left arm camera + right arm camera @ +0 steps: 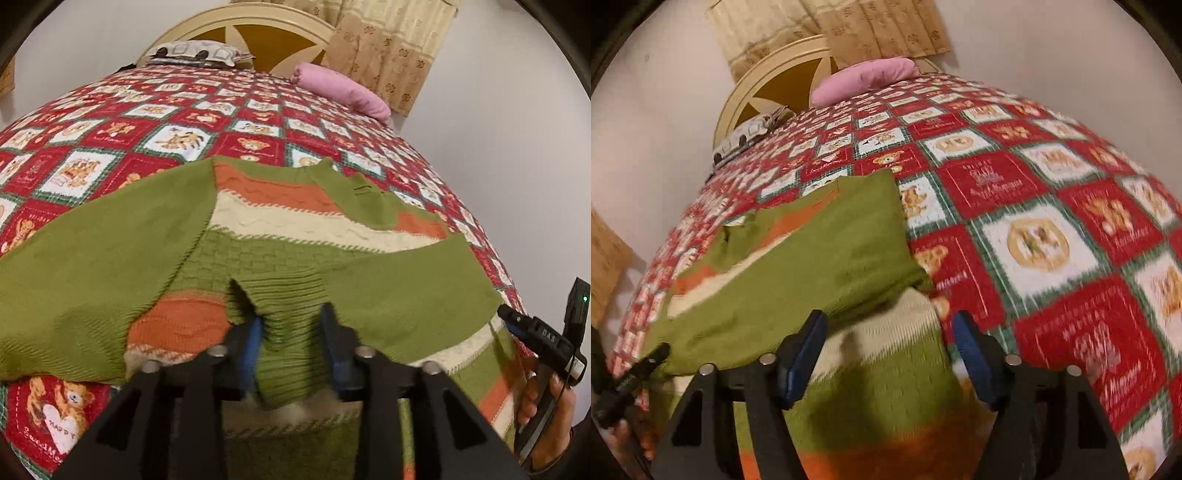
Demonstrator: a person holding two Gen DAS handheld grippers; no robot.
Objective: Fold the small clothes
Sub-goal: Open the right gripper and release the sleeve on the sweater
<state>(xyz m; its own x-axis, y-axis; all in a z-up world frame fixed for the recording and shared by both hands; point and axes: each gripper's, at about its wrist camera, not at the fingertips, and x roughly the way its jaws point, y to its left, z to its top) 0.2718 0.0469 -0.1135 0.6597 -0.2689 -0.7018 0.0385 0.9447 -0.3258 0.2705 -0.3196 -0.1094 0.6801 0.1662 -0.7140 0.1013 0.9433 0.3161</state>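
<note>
Left wrist view, left to right: sweater (280,240), green w/ orange + cream stripes, lies spread on the bedspread (110,140) (red/white teddy-bear squares). Its left sleeve (92,258) is folded in over the body, reaching the left edge of the view. In the middle, the left gripper (291,332) sits w/ blue pads either side of the ribbed green cuff (288,317); jaws partway apart, cloth between them but pads don't look pressed on it, gap visible each side. Right sleeve (406,295) also folded across the body. Far right: the right gripper's tip over the sweater's right edge, a hand (543,402) on its handle.

Background: patterned pillow (199,53) and pink pillow (340,90) by the cream headboard (258,22), curtain (388,48) at the right.

Right wrist view, blurry, left to right: left gripper's tip at the lower-left edge, then the sweater (812,258) w/ a green sleeve over the striped body. Right gripper (890,354) is wide apart, pads straddling the sweater's right edge, left pad over cloth, right pad over bedspread (1052,240); nothing clamped. Whether the pads touch cloth: can't tell, too blurred. Bare bedspread fills the right side.
</note>
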